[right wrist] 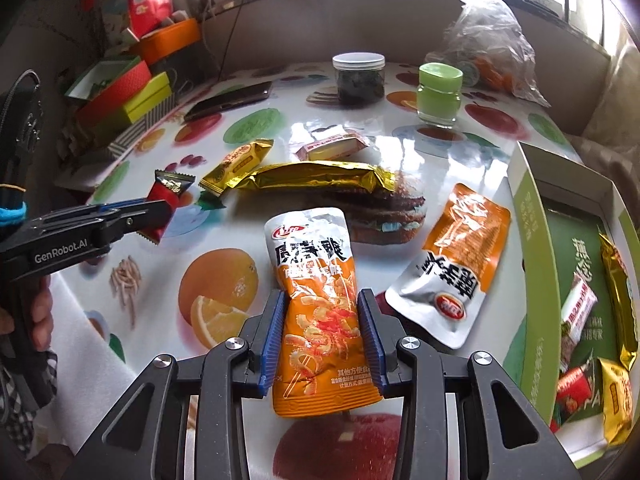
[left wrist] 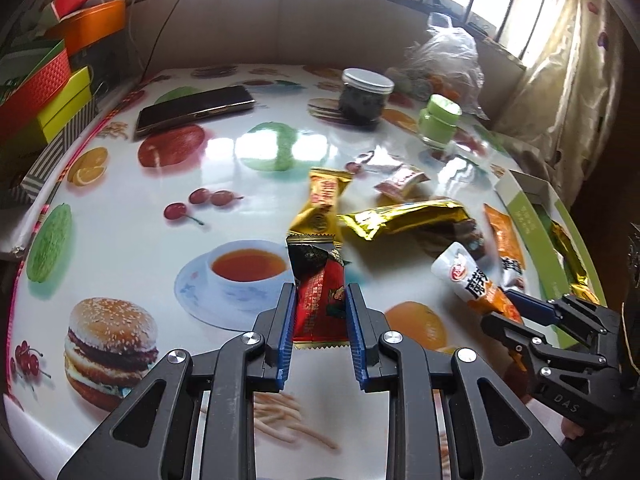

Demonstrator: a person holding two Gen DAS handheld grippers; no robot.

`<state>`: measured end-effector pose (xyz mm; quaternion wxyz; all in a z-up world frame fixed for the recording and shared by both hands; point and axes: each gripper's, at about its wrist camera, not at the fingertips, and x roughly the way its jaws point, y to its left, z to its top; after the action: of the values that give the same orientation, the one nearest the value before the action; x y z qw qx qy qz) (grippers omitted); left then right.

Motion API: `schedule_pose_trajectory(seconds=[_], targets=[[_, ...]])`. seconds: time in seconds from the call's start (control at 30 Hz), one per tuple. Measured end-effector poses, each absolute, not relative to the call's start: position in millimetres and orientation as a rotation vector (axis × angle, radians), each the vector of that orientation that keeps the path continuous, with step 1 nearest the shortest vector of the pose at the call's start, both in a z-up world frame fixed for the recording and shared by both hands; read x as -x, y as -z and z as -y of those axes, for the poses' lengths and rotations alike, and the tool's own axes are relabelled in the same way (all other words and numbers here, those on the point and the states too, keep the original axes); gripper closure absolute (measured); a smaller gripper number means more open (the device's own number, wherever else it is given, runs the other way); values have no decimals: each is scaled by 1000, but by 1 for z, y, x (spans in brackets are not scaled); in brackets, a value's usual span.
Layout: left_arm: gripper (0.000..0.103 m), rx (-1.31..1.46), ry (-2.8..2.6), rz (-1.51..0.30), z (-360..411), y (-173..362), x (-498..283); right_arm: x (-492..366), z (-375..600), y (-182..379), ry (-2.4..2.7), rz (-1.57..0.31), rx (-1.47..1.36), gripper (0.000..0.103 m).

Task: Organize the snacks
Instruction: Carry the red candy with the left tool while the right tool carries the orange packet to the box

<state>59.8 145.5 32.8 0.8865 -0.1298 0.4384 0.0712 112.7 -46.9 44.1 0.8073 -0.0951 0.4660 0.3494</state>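
My left gripper (left wrist: pixel 320 292) is shut on a red and black snack packet (left wrist: pixel 318 280), held just above the fruit-print table (left wrist: pixel 120 208). In the right wrist view that left gripper (right wrist: pixel 160 208) comes in from the left with the red packet (right wrist: pixel 170 192). My right gripper (right wrist: pixel 322 296) is shut on an orange and white pouch (right wrist: pixel 316 264), lifted off the table. On the table lie a long gold packet (right wrist: pixel 320 178), a small gold candy (right wrist: pixel 236 164), a second orange pouch (right wrist: pixel 452 256) and a small white packet (right wrist: pixel 332 144). A green box (right wrist: pixel 532 216) at the right holds several snacks.
At the back stand a dark jar with a white lid (right wrist: pixel 359 78) and a green jar (right wrist: pixel 439 94). A phone (right wrist: pixel 230 100) lies back left, a clear plastic bag (right wrist: pixel 488 40) back right. Stacked coloured boxes (right wrist: pixel 132 92) crowd the left edge.
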Motion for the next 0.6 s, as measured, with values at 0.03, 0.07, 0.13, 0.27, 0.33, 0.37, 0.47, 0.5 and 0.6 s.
schedule_pose_trajectory(seconds=[0.03,0.07,0.13,0.27,0.33,0.37,0.47,0.5,0.6], targets=[[78,268,-144,-909,-143,-34,-60,-111,49,-46,-743,-992,199,68],[78,265,-138,-906,-140,-36,-59,-110,51,-47,-740,-989,193,68],[78,254,-126,-898,-133,-40,-58,-109,55,-51,-732,-983,176,68],[78,240,-104,-884,-123,-48,-56,-106,65,-59,-717,-967,155,68],[78,232,-93,-878,-117,-52,-56,-104,71,-63,-706,-957,149,68],[78,227,-88,-876,-114,-53,-56,-103,74,-65,-701,-952,146,68],[78,215,-72,-868,-107,-58,-56,-101,80,-70,-679,-935,141,68],[78,212,-67,-865,-104,-60,-56,-101,83,-71,-673,-932,139,68],[78,202,-51,-861,-95,-63,-56,-100,91,-76,-659,-922,126,68]])
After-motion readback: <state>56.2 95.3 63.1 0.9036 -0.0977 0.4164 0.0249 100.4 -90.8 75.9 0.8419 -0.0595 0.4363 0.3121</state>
